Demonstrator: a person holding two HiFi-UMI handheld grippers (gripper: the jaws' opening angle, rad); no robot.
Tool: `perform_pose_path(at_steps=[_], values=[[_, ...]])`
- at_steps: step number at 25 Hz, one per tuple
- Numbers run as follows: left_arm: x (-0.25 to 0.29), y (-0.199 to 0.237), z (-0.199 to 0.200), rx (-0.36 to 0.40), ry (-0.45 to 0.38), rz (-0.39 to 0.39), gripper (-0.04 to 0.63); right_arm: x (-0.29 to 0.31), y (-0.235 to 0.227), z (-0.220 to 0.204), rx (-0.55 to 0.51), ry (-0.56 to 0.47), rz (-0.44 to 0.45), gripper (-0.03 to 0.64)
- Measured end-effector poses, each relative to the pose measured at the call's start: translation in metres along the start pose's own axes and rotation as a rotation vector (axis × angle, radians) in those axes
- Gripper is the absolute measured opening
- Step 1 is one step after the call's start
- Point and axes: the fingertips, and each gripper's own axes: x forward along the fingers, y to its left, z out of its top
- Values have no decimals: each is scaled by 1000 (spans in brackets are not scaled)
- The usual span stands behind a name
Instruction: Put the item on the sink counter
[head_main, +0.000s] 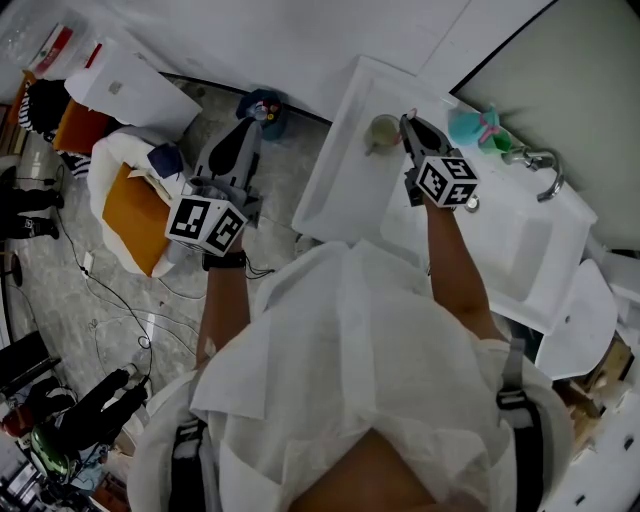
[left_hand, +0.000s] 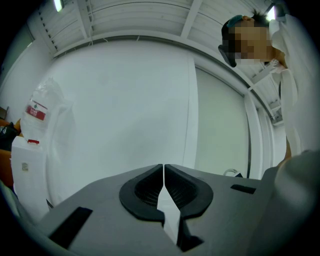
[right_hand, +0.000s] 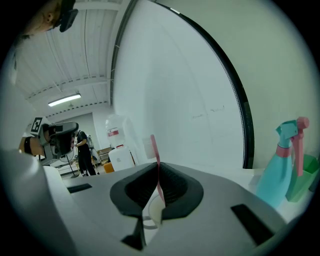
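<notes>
No word or number can be read anywhere; only labels too small or too blurred to make out.

In the left gripper view a red-and-white label (left_hand: 36, 112) sits on a clear plastic bag (left_hand: 50, 95), its print a smear, and the white box (left_hand: 22, 185) below carries a small pale sticker (left_hand: 25, 167), equally unreadable. The right gripper view shows a red-and-white tag (right_hand: 112, 132) on a distant white container (right_hand: 120, 157), with no letters legible. In the head view, the left marker cube (head_main: 205, 222) and the right marker cube (head_main: 446, 181) bear black-and-white square code patterns — no writing.
</notes>
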Motion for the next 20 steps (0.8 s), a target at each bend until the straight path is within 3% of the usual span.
perform_pose_path(at_steps=[20], values=[[-3,-1,1,3,4,1,23,20,-8,-55,10,164,-21,17]])
